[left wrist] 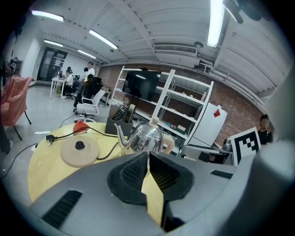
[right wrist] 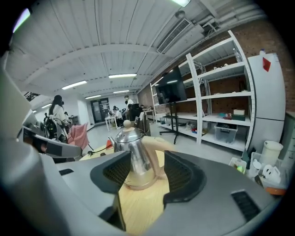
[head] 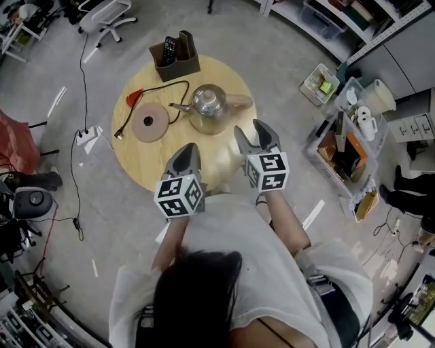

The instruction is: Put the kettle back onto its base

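Note:
A shiny steel kettle [head: 209,105] with a cream handle stands on the round wooden table [head: 136,163], spout pointing left. Its round tan base [head: 149,122] lies on the table to the left, apart from the kettle, with a black cord running to a red plug [head: 134,98]. My right gripper [head: 250,130] is open just short of the handle side; in the right gripper view the kettle [right wrist: 131,152] shows between the spread jaws of that gripper [right wrist: 145,168], untouched. My left gripper [head: 187,151] hovers over the table's near side, shut and empty [left wrist: 148,156], facing the kettle [left wrist: 146,137] and base [left wrist: 79,152].
A dark organizer box [head: 175,60] with remotes sits at the table's far edge. On the floor, a power strip [head: 87,136] lies left of the table, and crates of clutter [head: 340,149] stand to the right. An office chair [head: 105,13] is far back.

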Tool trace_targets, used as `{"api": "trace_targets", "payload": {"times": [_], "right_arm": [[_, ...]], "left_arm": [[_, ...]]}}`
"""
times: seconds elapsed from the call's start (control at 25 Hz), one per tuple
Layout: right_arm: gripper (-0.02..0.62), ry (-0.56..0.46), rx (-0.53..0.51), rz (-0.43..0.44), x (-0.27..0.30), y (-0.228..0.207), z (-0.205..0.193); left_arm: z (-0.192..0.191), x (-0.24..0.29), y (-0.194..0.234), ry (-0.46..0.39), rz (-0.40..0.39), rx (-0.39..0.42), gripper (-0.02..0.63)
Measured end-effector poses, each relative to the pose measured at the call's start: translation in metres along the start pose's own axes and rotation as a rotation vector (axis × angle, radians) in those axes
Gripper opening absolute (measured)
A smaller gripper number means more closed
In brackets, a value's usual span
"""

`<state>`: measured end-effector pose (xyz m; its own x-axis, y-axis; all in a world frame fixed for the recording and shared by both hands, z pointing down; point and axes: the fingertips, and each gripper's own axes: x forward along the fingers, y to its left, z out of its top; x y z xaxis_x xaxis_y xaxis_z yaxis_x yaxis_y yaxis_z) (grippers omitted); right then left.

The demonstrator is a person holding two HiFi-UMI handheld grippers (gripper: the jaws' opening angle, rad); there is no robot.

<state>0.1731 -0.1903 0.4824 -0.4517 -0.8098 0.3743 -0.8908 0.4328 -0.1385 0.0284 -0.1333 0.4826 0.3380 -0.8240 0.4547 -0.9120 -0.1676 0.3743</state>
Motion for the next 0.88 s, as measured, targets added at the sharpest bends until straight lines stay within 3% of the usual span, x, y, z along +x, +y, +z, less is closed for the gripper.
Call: {"api": "trace_targets", "payload": {"times": [0.88], "right_arm": [[0.219,0.043,-0.017,-0.131,0.039,-0.034,-0.011]], "left_arm": [[-0.002,0.006,0.022,0.057,-0.004,0.006,0.034]]}}
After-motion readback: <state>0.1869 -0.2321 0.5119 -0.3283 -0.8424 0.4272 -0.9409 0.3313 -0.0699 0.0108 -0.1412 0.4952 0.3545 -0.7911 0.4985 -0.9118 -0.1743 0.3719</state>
